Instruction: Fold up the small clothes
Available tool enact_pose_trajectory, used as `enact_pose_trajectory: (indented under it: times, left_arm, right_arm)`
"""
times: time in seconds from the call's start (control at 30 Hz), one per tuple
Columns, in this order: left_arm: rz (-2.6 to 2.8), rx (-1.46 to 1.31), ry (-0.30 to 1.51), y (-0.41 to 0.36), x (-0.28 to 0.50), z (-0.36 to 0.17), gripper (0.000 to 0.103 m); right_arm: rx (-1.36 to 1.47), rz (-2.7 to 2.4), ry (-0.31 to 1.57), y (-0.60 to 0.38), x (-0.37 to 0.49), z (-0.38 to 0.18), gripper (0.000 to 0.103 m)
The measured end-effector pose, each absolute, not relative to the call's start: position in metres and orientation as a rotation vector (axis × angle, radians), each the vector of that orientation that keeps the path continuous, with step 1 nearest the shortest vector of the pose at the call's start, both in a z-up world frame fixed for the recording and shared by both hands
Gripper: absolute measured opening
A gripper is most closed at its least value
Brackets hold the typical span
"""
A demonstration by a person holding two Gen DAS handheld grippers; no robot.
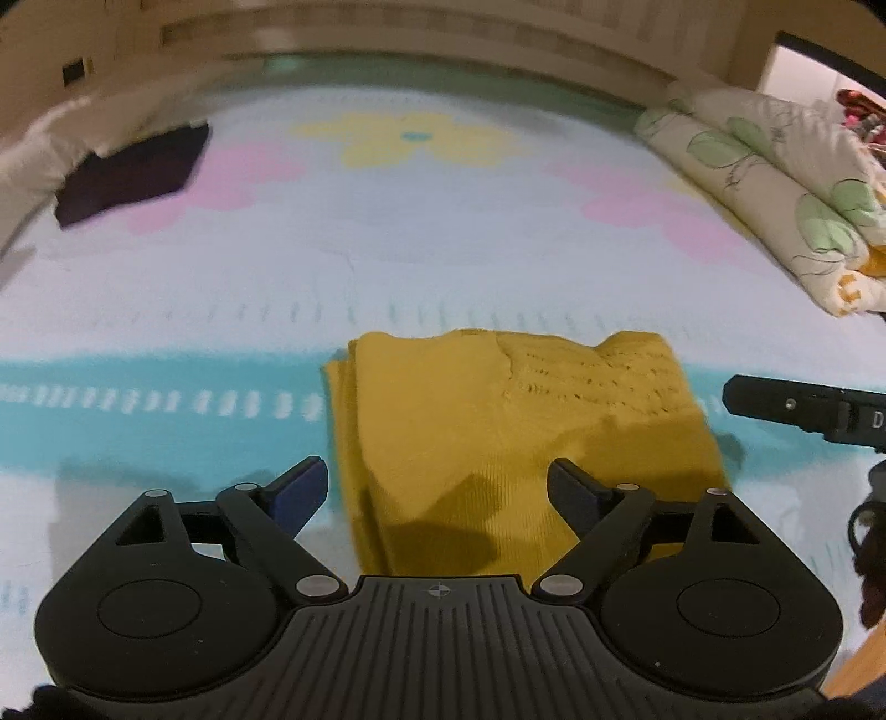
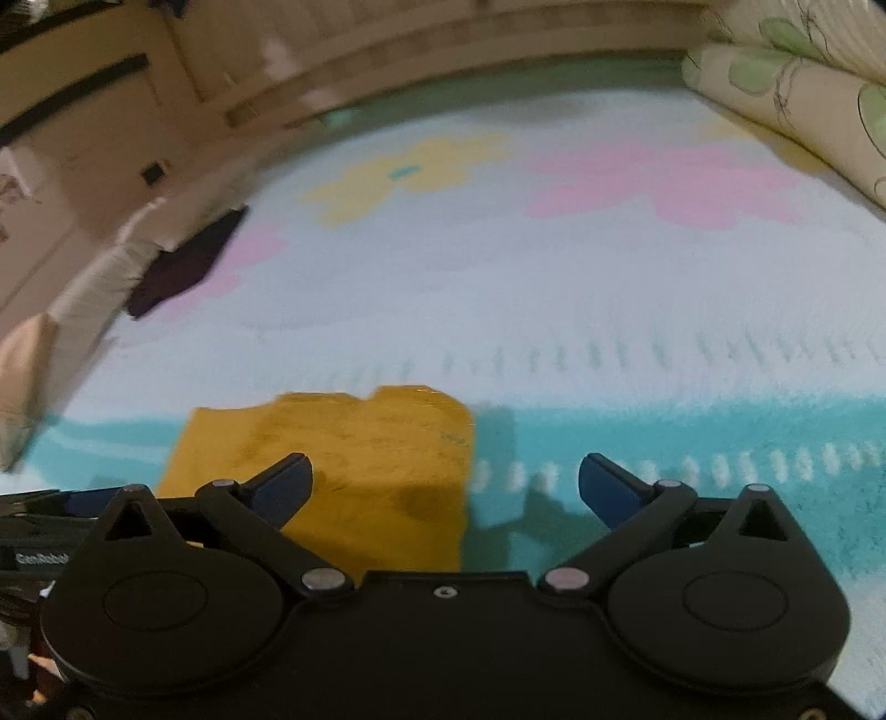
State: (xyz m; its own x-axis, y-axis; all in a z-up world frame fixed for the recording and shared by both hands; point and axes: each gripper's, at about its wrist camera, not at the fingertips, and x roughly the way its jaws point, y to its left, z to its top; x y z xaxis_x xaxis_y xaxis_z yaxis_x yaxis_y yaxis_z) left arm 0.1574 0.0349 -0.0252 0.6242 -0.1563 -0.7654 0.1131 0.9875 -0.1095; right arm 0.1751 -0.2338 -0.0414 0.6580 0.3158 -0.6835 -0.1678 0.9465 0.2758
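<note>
A mustard-yellow knit garment [image 1: 509, 432] lies folded into a rough rectangle on the pale flowered bedspread [image 1: 387, 249]. My left gripper [image 1: 437, 493] hovers over its near edge, jaws wide apart, nothing pressed between the blue pads. In the right wrist view the same garment [image 2: 354, 471] sits low and left. My right gripper [image 2: 446, 484] stands open above the garment's right edge; its left fingertip [image 2: 288, 484] is over the cloth, its right one over the teal stripe. The right gripper's black body [image 1: 803, 412] shows at the right edge of the left wrist view.
A dark purple folded cloth [image 1: 133, 171] lies at the far left of the bed, near a white pillow [image 1: 39, 155]. A rolled floral quilt [image 1: 775, 188] fills the far right. A wooden headboard [image 1: 443, 33] borders the far side.
</note>
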Motion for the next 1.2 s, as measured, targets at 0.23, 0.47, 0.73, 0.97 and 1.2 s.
enact_pose_trajectory:
  times: [0.23, 0.47, 0.73, 0.97, 1.2]
  left_arm:
    - [-0.086, -0.077, 0.832, 0.039, 0.109, -0.023, 0.088]
    - [-0.089, -0.035, 0.790, 0.032, 0.079, -0.020, 0.088]
    - [-0.134, -0.020, 0.754, 0.021, 0.053, -0.021, 0.087]
    - [-0.098, 0.020, 0.652, 0.012, 0.027, -0.011, 0.086]
    - [-0.002, 0.039, 0.654, 0.010, 0.021, -0.006, 0.086]
  right_arm:
    - [0.167, 0.269, 0.761, -0.226, 0.120, -0.036, 0.102]
    - [0.111, 0.249, 0.769, -0.220, 0.079, -0.042, 0.102]
    - [0.130, 0.272, 0.744, -0.214, 0.044, -0.042, 0.102]
    - [0.104, 0.282, 0.656, -0.202, 0.020, -0.029, 0.102]
    - [0.059, 0.137, 0.623, -0.196, 0.008, -0.022, 0.102]
